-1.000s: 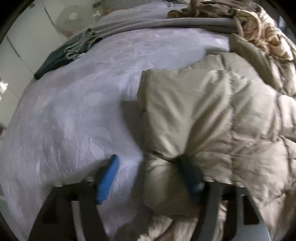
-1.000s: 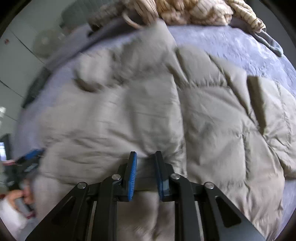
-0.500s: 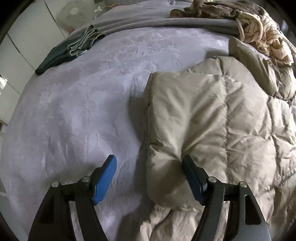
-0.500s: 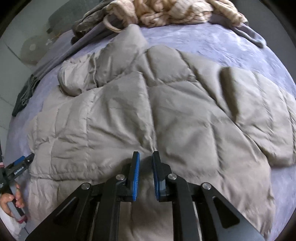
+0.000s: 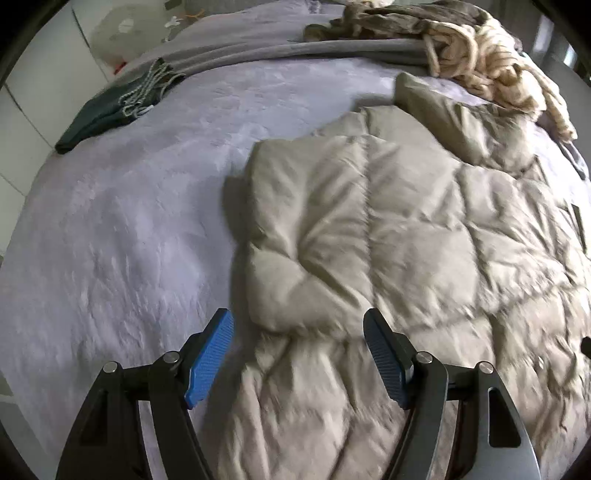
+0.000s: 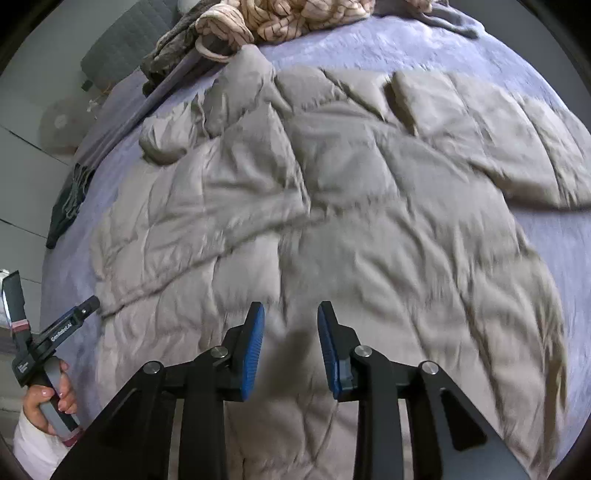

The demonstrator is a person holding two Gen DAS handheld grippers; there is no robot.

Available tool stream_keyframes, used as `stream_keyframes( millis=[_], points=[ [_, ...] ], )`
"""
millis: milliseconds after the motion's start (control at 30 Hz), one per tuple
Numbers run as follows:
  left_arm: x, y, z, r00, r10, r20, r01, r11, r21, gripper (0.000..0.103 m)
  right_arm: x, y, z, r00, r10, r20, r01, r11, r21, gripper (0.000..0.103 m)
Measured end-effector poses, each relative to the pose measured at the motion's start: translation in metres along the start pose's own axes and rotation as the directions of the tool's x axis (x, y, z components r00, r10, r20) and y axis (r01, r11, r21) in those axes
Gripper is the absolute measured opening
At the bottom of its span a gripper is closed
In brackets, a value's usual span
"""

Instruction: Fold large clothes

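Observation:
A beige quilted puffer jacket (image 5: 406, 240) lies spread on the lavender bed cover (image 5: 129, 221), one sleeve folded over its body. My left gripper (image 5: 297, 325) hovers open above the folded sleeve's near edge, with nothing between its blue pads (image 5: 210, 362). In the right wrist view the jacket (image 6: 351, 203) fills the bed. My right gripper (image 6: 290, 310) hangs above the jacket's lower part. Its jaws are opening and nothing is between them. At the far left edge of that view a hand (image 6: 51, 398) holds the left gripper's handle.
A dark green garment with a cord (image 5: 110, 110) lies at the bed's far left. A pile of cream striped clothes (image 5: 498, 74) and a grey folded blanket (image 5: 295, 51) sit along the far side. A white fan (image 5: 122, 29) stands beyond the bed.
The left gripper has lifted off the folded sleeve and drawn back, still open. The right gripper has risen and pulled back over the jacket, and its nearly shut jaws have parted.

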State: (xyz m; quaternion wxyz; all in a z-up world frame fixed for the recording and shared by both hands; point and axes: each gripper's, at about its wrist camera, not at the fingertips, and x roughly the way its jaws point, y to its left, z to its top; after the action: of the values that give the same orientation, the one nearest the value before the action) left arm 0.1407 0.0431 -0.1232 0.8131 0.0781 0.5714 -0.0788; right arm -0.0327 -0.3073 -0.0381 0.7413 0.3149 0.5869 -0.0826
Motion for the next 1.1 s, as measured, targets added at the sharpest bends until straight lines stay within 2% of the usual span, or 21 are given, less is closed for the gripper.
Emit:
stream_keyframes(
  millis=[67,133,167,200,267,367,500,567,600,700,867,967,1100],
  points=[
    [-0.009,-0.001,-0.006,0.999,-0.033,-0.016,0.033,0.999,0.01,0.074,-0.005,0.002,-0.011,1.0,0.002,-0.009,-0.002,1.0,0.016,0.037],
    [-0.015,-0.001,-0.01,0.998,-0.06,-0.026,0.06,0.998,0.007,0.078,-0.01,0.004,-0.018,1.0,0.01,-0.017,-0.01,0.999,0.03,0.048],
    [-0.02,-0.001,-0.012,0.996,-0.081,-0.028,0.082,0.997,0.004,0.086,-0.013,0.005,-0.023,1.0,0.012,-0.018,-0.011,0.999,0.038,0.05],
    [-0.026,-0.002,-0.015,0.996,-0.087,-0.02,0.087,0.996,0.001,0.103,-0.015,0.006,-0.024,1.0,0.011,-0.018,-0.01,0.999,0.041,0.052],
    [-0.039,-0.004,-0.019,0.996,-0.089,0.018,0.089,0.996,0.007,0.103,-0.022,0.008,-0.03,1.0,0.004,-0.012,-0.004,0.998,0.057,0.054],
    [-0.051,-0.009,-0.021,0.993,-0.118,0.024,0.117,0.992,0.038,0.103,-0.029,0.013,-0.034,1.0,0.001,0.001,-0.001,0.997,0.075,0.062],
    [-0.057,-0.021,-0.023,0.993,-0.114,0.033,0.11,0.989,0.099,0.103,-0.039,0.014,-0.038,1.0,-0.002,0.023,0.0,0.996,0.09,0.064],
    [-0.054,-0.029,-0.022,0.993,-0.117,0.028,0.113,0.987,0.115,0.103,-0.045,0.008,-0.039,0.999,0.01,0.046,-0.015,0.994,0.107,0.073],
    [-0.053,-0.032,-0.022,0.993,-0.112,0.025,0.108,0.987,0.118,0.103,-0.049,0.003,-0.039,0.998,0.02,0.062,-0.027,0.993,0.117,0.082],
    [-0.053,-0.044,-0.021,0.995,-0.096,0.023,0.093,0.99,0.109,0.103,-0.053,-0.018,-0.035,0.996,0.047,0.075,-0.059,0.986,0.158,0.082],
    [-0.048,-0.088,-0.021,0.993,-0.107,-0.04,0.109,0.992,0.058,0.103,-0.061,-0.077,-0.015,0.99,0.104,0.097,-0.125,0.962,0.244,0.082],
    [-0.05,-0.127,-0.023,0.991,-0.124,-0.048,0.127,0.99,0.064,0.103,-0.064,-0.116,0.0,0.989,0.111,0.098,-0.134,0.954,0.268,0.103],
    [-0.049,-0.182,-0.023,0.988,-0.141,-0.068,0.148,0.983,0.105,0.103,-0.067,-0.17,0.013,0.987,0.128,0.101,-0.153,0.94,0.305,0.103]
  ],
)
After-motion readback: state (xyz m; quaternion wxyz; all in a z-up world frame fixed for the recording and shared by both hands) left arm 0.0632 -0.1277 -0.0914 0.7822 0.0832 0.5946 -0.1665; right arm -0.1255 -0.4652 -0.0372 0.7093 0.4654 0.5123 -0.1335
